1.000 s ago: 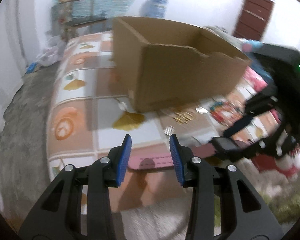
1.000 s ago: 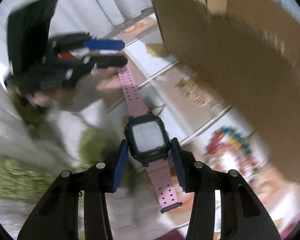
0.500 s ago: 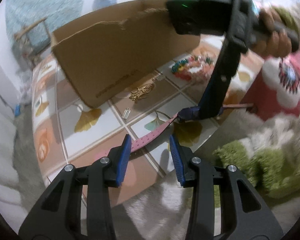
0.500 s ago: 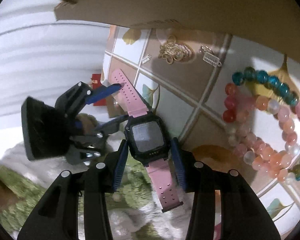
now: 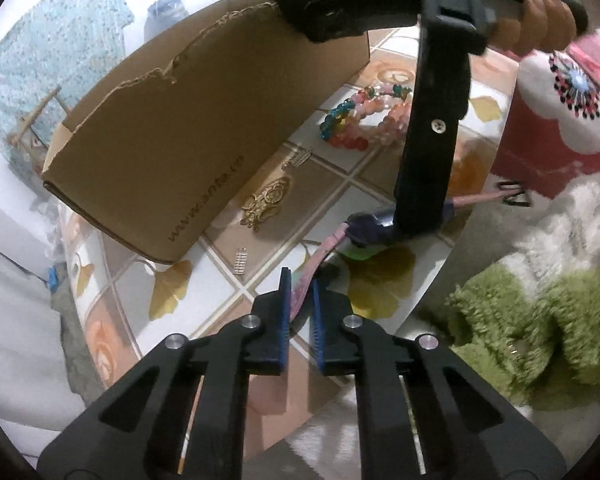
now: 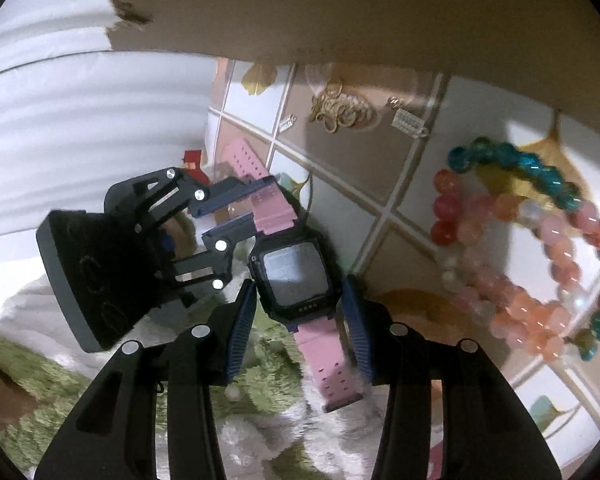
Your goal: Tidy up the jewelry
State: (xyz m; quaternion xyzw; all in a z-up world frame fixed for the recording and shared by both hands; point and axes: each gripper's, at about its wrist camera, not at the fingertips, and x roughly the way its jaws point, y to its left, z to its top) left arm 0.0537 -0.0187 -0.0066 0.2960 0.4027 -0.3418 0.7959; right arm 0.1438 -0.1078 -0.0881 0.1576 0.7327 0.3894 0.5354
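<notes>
Left jaws nearly closed on watch (image 5: 308, 272) strap; right jaws grip watch case.

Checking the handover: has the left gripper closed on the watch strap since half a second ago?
Yes. The left gripper has shut on the pink strap, near the cardboard box; before, its fingers stood apart.

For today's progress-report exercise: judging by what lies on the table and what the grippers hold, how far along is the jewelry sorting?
Done: nothing visibly; the box's inside is hidden. In hand: the watch, its body in the right gripper and its strap in the left gripper. Left on the table: bead bracelets, gold brooch, two small clips.
</notes>
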